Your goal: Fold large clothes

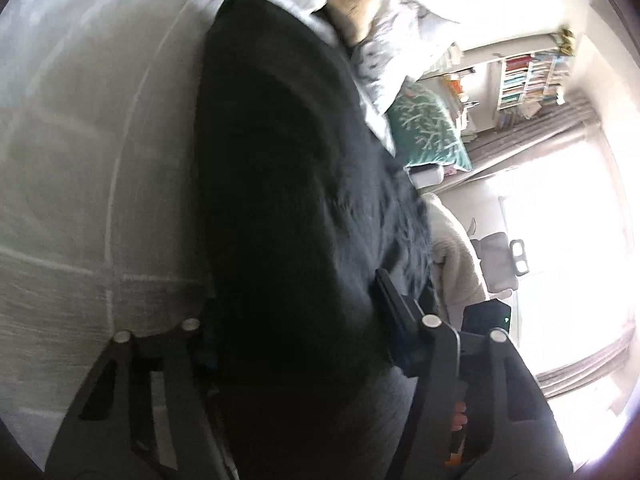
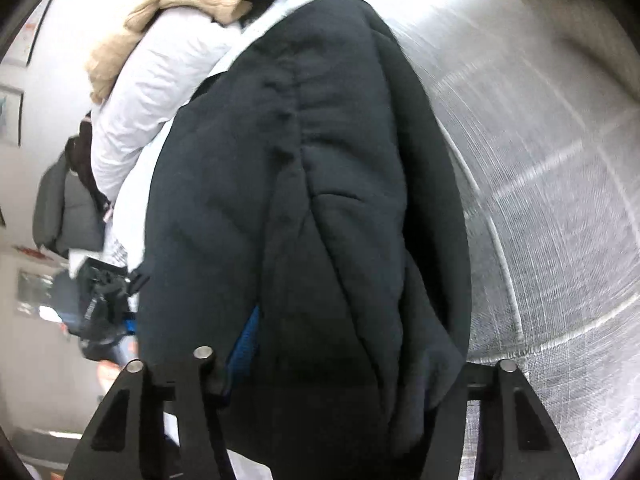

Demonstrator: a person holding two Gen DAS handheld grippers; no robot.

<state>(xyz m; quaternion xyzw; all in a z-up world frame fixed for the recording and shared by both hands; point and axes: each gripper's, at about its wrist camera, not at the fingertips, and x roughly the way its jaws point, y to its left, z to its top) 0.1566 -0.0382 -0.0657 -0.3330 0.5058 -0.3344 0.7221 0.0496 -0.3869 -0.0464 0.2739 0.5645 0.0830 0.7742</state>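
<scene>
Strong daylight is admitted through the window (image 1: 560, 240), which is blown out to white glare in the left wrist view. The dark garment (image 1: 288, 200) is rendered almost black there, with little detail. Motion blur is seen on the bedspread (image 2: 540, 160). Edges are curved and vignetted by fisheye distortion.

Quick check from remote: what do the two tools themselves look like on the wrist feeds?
Both the left tool and right tool are matte black, with angular linkage arms, slotted cutouts and round silver pivot pins. Blue finger pads show on the right tool. No cables or markings visible.
</scene>
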